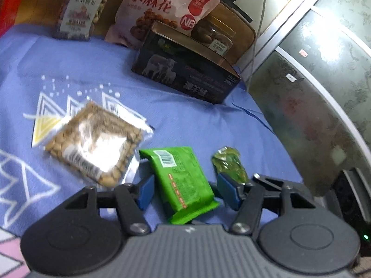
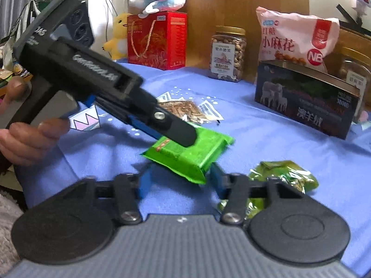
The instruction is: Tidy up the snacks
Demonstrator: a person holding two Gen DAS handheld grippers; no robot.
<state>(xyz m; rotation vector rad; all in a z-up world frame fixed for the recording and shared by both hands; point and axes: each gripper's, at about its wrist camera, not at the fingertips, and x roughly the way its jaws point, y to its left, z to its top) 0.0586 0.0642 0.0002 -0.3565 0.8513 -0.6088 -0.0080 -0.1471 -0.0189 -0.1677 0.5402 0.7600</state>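
While my left hand-held gripper (image 1: 185,191) held the green packet (image 1: 179,180) above the blue cloth (image 1: 97,69), my right hand-held gripper (image 2: 178,183) stood half-open around its end; I judged sorting barely begun, nut bag (image 1: 92,143) and crumpled green wrapper (image 1: 229,164) still loose.

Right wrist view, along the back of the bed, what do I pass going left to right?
Yellow duck plush → red gift box → nut jar → pink snack bag.
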